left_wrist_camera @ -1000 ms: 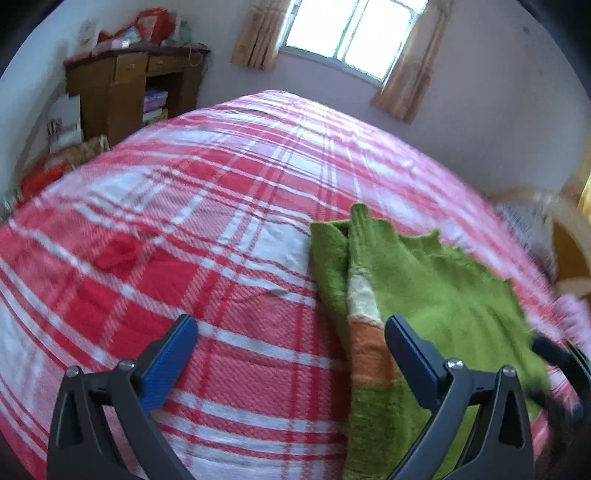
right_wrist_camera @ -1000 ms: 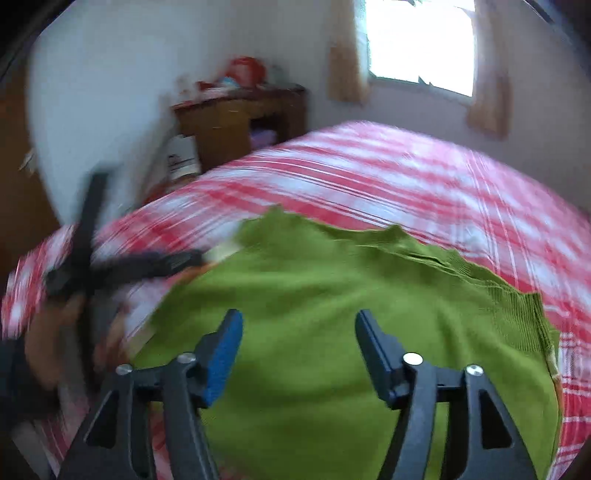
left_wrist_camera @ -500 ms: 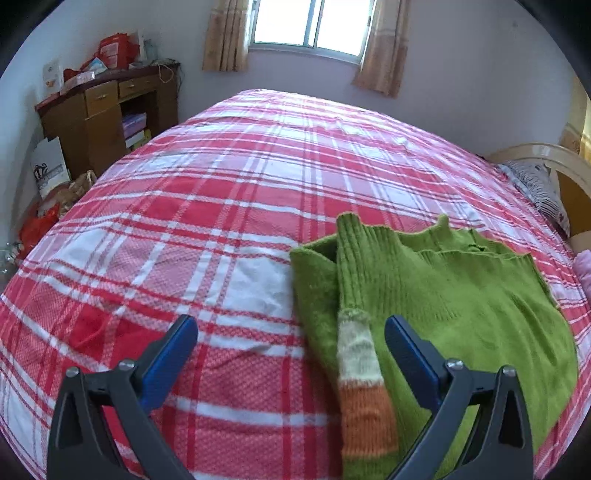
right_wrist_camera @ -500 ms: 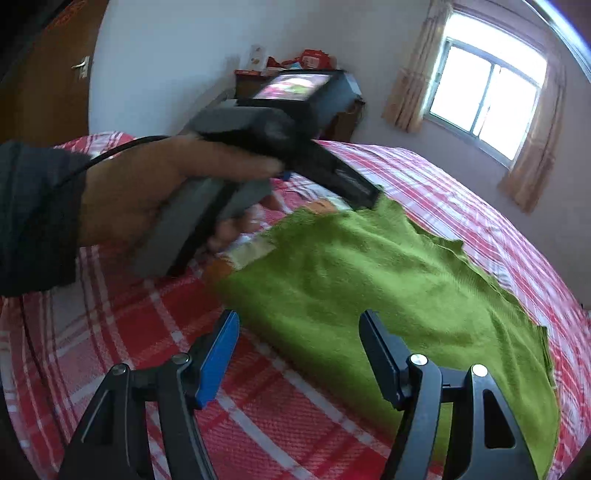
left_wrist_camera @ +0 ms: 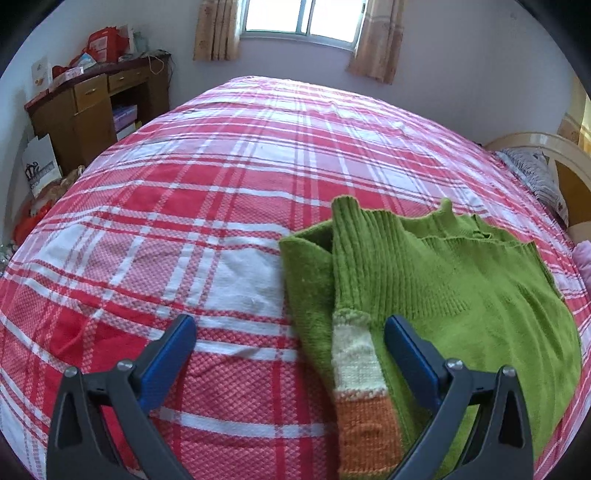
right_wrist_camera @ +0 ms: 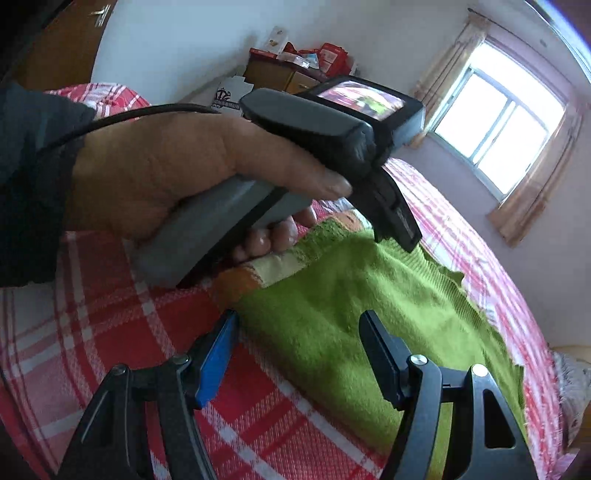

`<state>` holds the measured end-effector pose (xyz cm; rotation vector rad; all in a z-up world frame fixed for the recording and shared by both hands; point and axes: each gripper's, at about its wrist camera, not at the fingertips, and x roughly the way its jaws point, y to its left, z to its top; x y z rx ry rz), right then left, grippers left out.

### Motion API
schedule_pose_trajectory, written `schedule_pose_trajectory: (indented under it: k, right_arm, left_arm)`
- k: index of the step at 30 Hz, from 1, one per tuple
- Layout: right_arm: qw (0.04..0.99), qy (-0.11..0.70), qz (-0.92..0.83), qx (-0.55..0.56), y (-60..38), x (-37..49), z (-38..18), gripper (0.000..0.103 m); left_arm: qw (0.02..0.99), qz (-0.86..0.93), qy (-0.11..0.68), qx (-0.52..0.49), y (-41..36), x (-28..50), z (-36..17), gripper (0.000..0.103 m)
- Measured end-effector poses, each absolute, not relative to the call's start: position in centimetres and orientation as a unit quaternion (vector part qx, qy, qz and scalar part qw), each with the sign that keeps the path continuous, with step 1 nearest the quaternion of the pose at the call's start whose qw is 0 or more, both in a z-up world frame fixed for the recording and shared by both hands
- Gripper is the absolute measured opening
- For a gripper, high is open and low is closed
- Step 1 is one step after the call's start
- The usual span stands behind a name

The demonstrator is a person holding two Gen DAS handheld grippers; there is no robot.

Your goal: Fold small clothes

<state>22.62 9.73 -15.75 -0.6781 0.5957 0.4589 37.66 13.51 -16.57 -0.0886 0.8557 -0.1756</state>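
A small green knit sweater (left_wrist_camera: 461, 291) lies flat on the red-and-white plaid bed (left_wrist_camera: 221, 192), one sleeve with cream and orange cuff bands (left_wrist_camera: 360, 387) folded over its left side. My left gripper (left_wrist_camera: 291, 343) hovers open above that cuff, nothing between its blue pads. In the right wrist view the sweater (right_wrist_camera: 351, 317) spreads ahead, and my right gripper (right_wrist_camera: 299, 332) is open just above its near edge, empty. A person's hand (right_wrist_camera: 166, 173) holds the left gripper's body (right_wrist_camera: 325, 125) over the cuff end.
A wooden desk (left_wrist_camera: 96, 107) piled with red bags stands at the bed's far left, a paper bag (left_wrist_camera: 40, 166) on the floor beside it. A curtained window (left_wrist_camera: 299, 18) is on the far wall. A pillow (left_wrist_camera: 535, 177) and headboard sit at the right edge.
The right gripper swung round and dropped toward the sweater's near edge, bringing the hand with the left gripper into its view. The left gripper rolled and shifted slightly; the sweater stayed put.
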Motion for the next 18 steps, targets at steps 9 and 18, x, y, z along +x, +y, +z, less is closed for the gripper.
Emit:
schedule_pose_trajectory:
  k: [9,18]
  right_arm:
    - [0.877,0.286,0.199,-0.331,10.8,23.9,-16.0,0.068]
    - [0.876,0.270,0.192,-0.351,11.3,23.5,-16.3,0.061]
  left_arm:
    - [0.901,-0.115,0.412,-0.067,13.8,38.3,-16.5,0.099]
    - [0.898,-0.147,0.401,-0.109,14.7,38.1,-16.5,0.066]
